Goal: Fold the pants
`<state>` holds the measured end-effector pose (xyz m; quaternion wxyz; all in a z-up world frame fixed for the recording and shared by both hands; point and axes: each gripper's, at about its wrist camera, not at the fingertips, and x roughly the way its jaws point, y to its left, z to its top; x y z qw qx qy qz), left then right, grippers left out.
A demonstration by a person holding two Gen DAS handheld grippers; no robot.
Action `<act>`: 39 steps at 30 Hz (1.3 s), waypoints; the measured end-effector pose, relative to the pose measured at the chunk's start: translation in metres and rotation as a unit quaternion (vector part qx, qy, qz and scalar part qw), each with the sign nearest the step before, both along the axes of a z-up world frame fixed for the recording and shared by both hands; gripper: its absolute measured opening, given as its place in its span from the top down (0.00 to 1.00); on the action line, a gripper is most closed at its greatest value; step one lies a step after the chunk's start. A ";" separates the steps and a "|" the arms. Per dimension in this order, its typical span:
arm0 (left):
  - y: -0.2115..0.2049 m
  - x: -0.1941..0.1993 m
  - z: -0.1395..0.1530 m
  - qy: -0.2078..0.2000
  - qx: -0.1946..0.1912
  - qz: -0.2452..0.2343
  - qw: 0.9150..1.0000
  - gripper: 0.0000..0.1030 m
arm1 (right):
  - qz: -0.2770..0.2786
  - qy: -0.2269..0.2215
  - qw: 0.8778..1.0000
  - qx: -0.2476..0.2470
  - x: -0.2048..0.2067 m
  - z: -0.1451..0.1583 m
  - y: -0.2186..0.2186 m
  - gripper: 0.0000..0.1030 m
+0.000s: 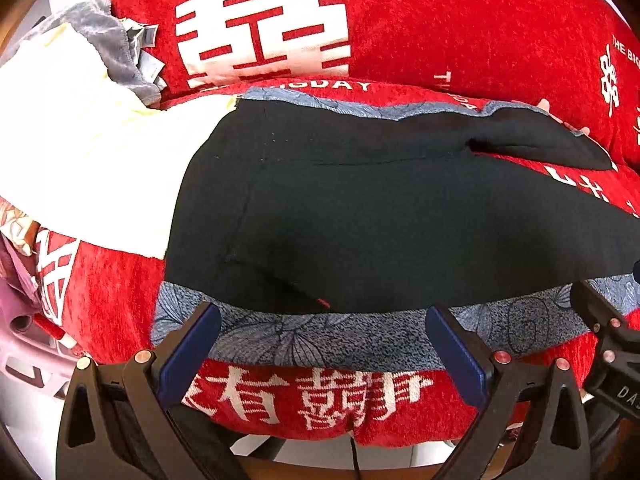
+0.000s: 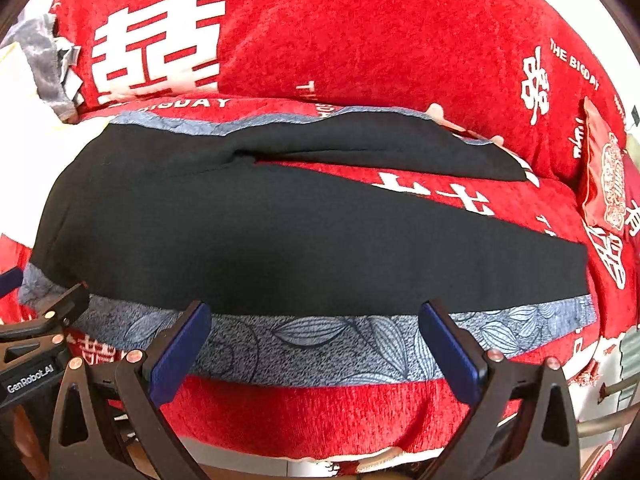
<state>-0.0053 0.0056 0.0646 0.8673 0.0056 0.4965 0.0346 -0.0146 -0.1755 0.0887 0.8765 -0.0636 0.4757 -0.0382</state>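
Black pants (image 2: pixel 280 232), matte and smooth, lie flat on a blue-grey leaf-printed cloth (image 2: pixel 320 344) spread over a plush red sofa cover (image 2: pixel 360 40); the two legs diverge toward the right. Left gripper (image 1: pixel 322 330) and right gripper (image 2: pixel 316 326) hover at the pants' near edge, jaws spread wide, empty. White fabric (image 1: pixel 100 168) adjoins the pants' waist end.
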 end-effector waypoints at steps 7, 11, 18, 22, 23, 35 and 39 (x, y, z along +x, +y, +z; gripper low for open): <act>0.005 -0.003 -0.002 0.007 0.002 0.017 1.000 0.00 | 0.011 0.013 1.000 0.005 0.001 -0.004 0.001 0.00; 0.010 0.001 -0.006 0.036 -0.016 0.012 0.999 0.00 | 0.023 0.027 0.999 0.014 -0.001 -0.009 0.003 0.00; 0.006 0.013 -0.003 0.043 -0.003 0.006 0.999 0.00 | 0.058 0.034 0.998 0.014 -0.004 -0.009 0.010 0.00; 0.003 0.024 0.001 0.042 -0.004 -0.002 0.999 0.00 | 0.064 0.024 0.998 0.016 0.004 0.000 0.011 0.00; 0.004 0.025 0.002 0.042 -0.004 -0.002 0.999 0.00 | 0.065 0.024 0.997 0.016 0.007 0.002 0.011 0.00; 0.015 0.052 -0.002 0.053 -0.004 0.011 0.999 0.00 | 0.097 0.035 0.994 0.033 0.042 0.003 0.016 0.00; 0.015 0.061 -0.007 0.056 -0.003 0.012 0.998 0.00 | 0.116 0.045 0.991 0.052 0.058 0.007 0.019 0.00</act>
